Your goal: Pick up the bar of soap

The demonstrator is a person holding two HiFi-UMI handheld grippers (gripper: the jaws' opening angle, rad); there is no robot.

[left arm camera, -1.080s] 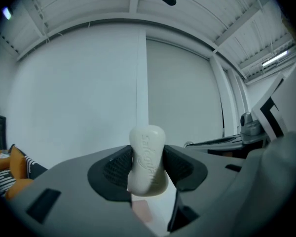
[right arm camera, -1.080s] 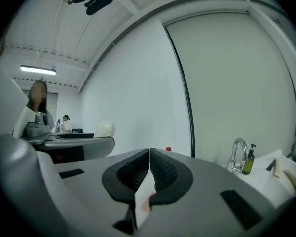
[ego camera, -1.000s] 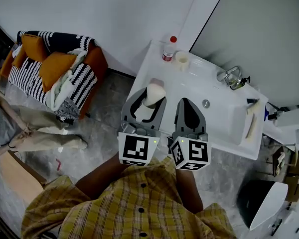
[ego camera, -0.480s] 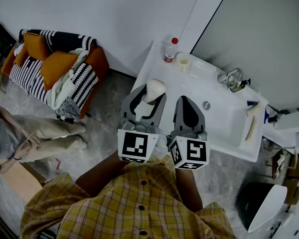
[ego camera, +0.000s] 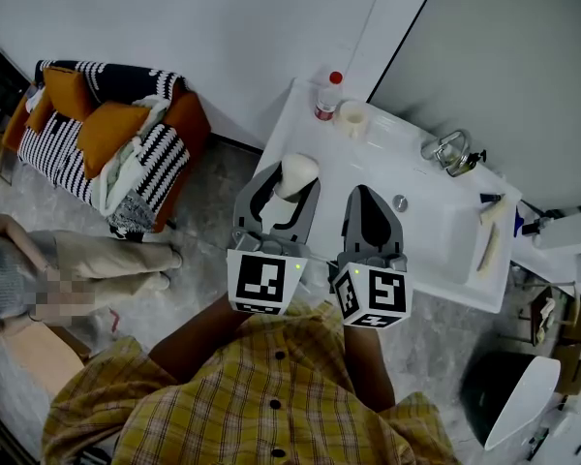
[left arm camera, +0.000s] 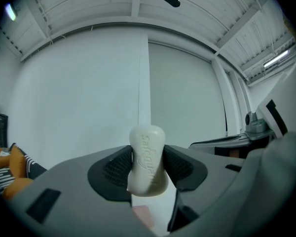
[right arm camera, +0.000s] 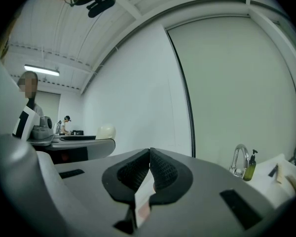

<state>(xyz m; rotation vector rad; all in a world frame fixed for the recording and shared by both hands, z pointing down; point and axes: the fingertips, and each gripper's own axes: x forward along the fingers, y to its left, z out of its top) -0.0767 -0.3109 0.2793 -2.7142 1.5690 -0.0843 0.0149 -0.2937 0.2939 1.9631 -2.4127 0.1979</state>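
The cream bar of soap is pinched upright between the jaws of my left gripper, lifted above the left part of the white sink counter. In the left gripper view the soap stands on end between the two black pads, its embossed face toward the camera. My right gripper hovers beside it over the counter with its jaws pressed together and nothing in them; the right gripper view shows its pads touching at the tips.
A red-capped bottle and a cream cup stand at the counter's far left corner. The tap and basin drain lie to the right. A cushioned sofa and a seated person are on the floor at left.
The left gripper with the soap has drifted slightly up and away from the counter edge. The right gripper has stayed shut beside it. The person at left has shifted.
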